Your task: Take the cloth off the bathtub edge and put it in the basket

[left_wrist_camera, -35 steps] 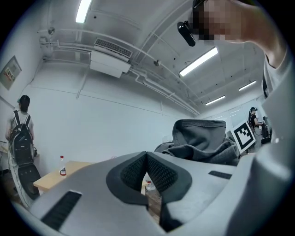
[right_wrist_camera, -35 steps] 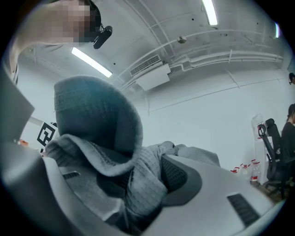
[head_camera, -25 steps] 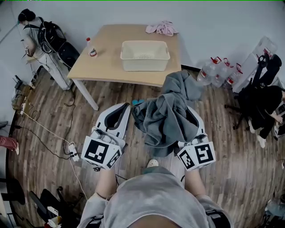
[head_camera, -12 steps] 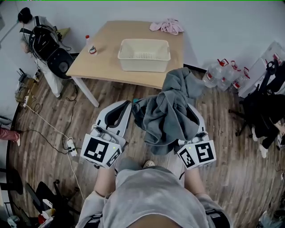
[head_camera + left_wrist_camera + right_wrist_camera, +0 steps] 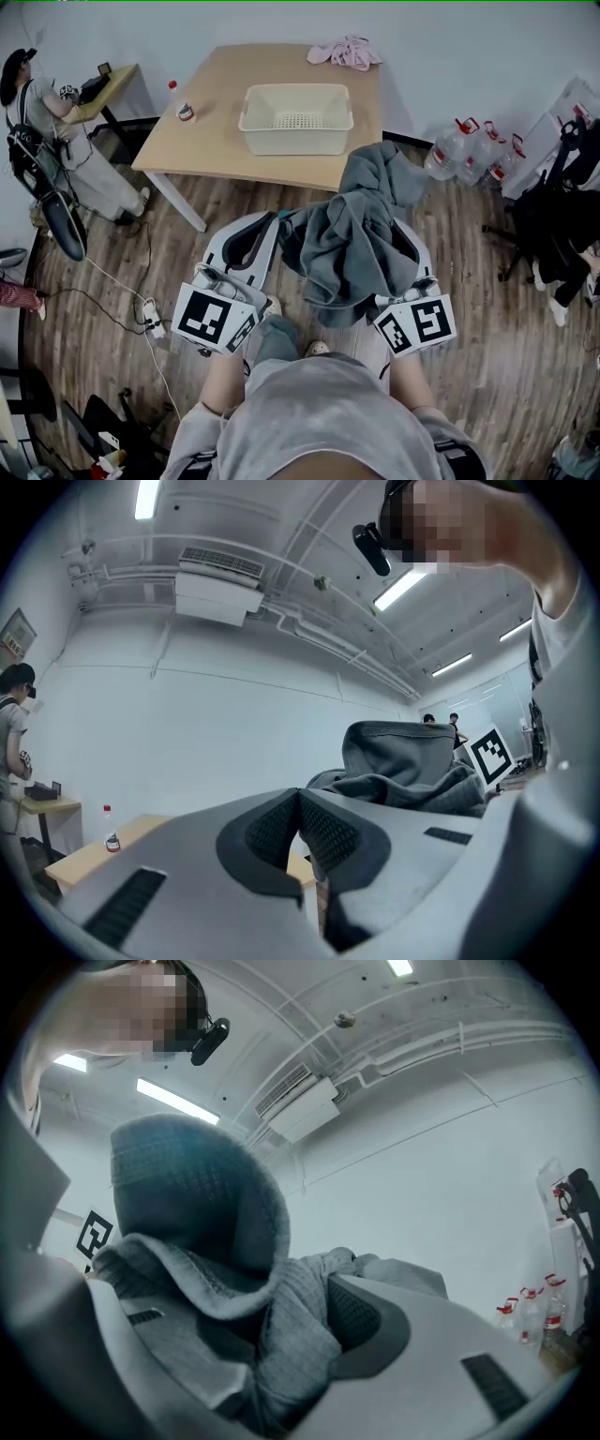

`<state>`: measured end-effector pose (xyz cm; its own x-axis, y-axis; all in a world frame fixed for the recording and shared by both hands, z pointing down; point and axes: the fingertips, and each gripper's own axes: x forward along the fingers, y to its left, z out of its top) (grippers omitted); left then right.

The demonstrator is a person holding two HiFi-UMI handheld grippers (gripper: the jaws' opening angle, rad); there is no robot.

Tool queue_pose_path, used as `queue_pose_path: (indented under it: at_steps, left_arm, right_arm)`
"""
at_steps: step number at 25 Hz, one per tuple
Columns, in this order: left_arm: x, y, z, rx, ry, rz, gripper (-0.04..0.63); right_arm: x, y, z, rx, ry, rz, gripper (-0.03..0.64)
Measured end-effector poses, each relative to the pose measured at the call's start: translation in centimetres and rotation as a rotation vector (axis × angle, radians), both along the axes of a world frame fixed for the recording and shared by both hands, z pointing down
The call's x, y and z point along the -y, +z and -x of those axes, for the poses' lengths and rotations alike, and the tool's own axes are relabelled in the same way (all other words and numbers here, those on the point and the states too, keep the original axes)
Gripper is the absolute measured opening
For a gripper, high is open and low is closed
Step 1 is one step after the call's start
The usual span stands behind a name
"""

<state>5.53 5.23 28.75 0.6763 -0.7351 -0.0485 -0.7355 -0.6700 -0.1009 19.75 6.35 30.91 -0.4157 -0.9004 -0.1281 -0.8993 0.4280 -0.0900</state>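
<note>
With pickup done, my right gripper [image 5: 277,1335] held the grey cloth [image 5: 352,239] clamped at 1 o'clock, my left gripper [image 5: 300,832] sat closed on nothing, and the basket [image 5: 295,141] at 12 o'clock was unfilled

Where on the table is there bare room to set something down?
Bare table lies between the bottle and the basket, along the near edge before the basket, and in a narrow strip right of it. The basket itself is empty. Crowded: the far right corner, under the pink cloth.

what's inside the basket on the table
Nothing shows in the basket, only its holed bottom. Its near inner side is hidden behind the front wall.
</note>
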Motion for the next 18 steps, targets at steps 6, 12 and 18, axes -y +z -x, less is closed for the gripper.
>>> queue_pose_path:
  at_steps: [6,12,18]
  left_arm:
    - [4.0,0.4,1.0,-0.021,0.029,0.019,0.000]
    - [9.1,0.2,2.6,-0.020,0.060,0.025,0.000]
    - [14.4,-0.2,4.4,-0.021,0.107,0.014,0.000]
  right_arm:
    - [3.6,0.3,0.6,-0.003,0.040,0.019,0.160]
    - [8.0,0.0,1.9,0.008,0.087,0.021,0.160]
    - [12.4,-0.3,3.8,0.011,0.141,0.016,0.160]
